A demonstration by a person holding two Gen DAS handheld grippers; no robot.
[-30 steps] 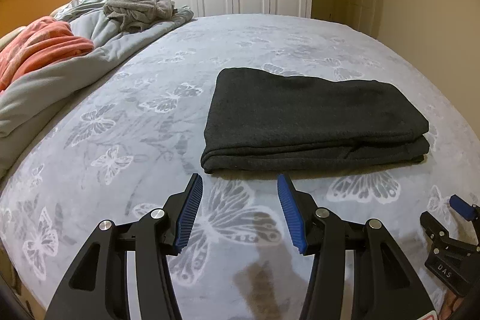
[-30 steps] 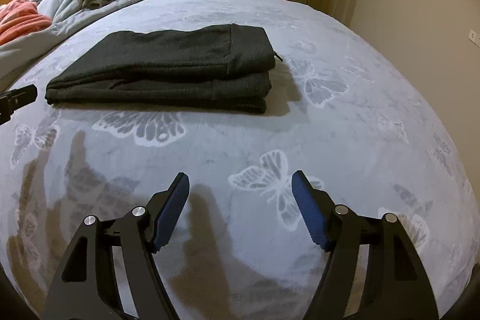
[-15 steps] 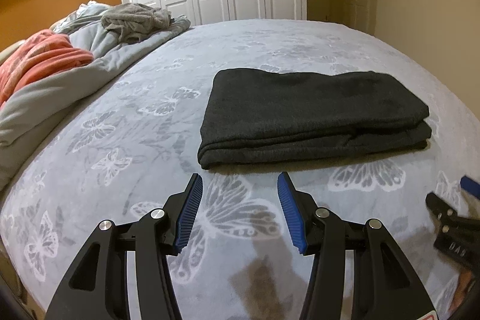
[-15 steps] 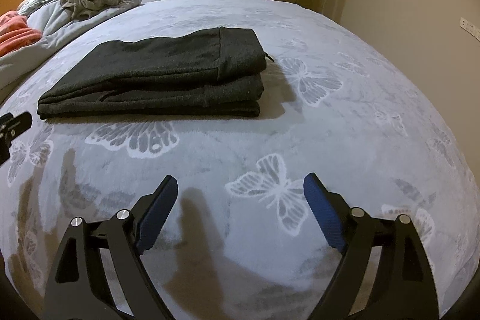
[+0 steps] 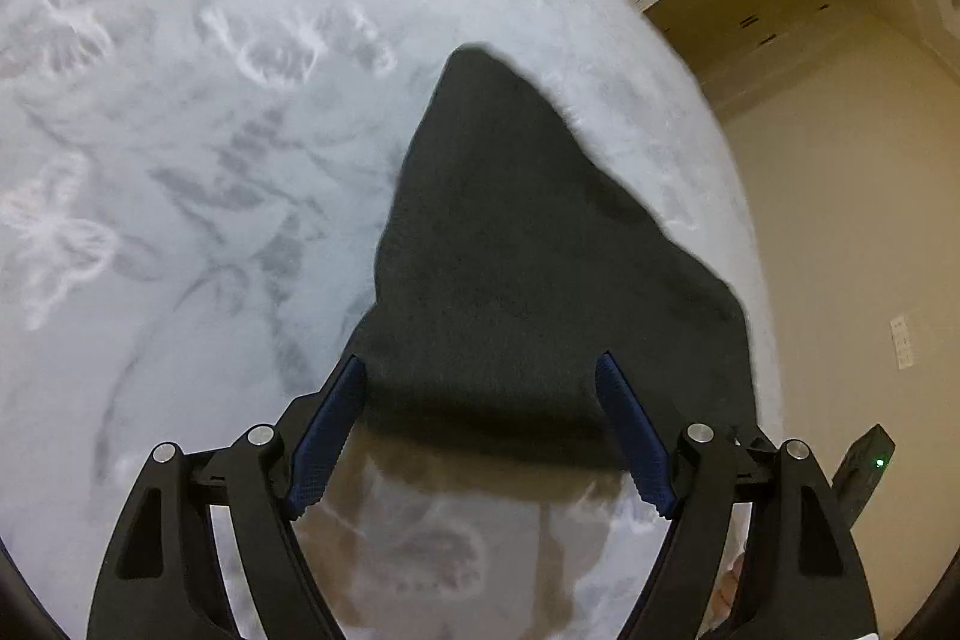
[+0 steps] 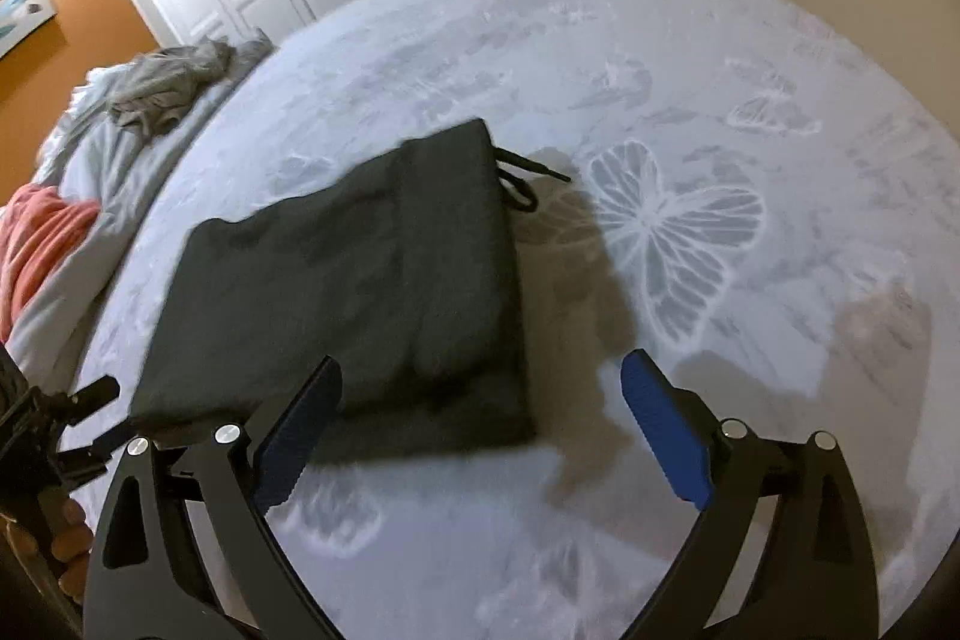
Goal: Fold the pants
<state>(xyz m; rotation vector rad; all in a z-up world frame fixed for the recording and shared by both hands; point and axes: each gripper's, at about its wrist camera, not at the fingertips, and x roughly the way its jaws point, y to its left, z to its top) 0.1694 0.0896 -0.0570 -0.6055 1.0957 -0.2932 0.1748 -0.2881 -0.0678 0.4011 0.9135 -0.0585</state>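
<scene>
We see the pants [image 6: 360, 304] lying folded on the bed [image 6: 690, 100], a dark charcoal, fleecy bundle stacked in several flat layers with a fairly square outline. From the right wrist view the waistband end faces away from us, and a black drawstring [image 6: 522, 178] trails out of it onto the pale grey cover printed with white butterflies. The near edge of the bundle shows the layered folds, slightly uneven. Both views are blurred. Our left tongs [image 5: 480, 430] hang just above the near edge of the pants, the jaws opening, with dark fabric showing between the blue pads [image 5: 327, 436] but nothing pinched. Our right tongs [image 6: 480, 430] sit over the near right corner of the bundle, jaws also opening and very wide; the left pad overlaps the cloth in view, the right pad is over bare cover, and nothing is gripped. At the far left of the bed lie a crumpled grey garment [image 6: 168, 88] and a coral blanket [image 6: 42, 250].
</scene>
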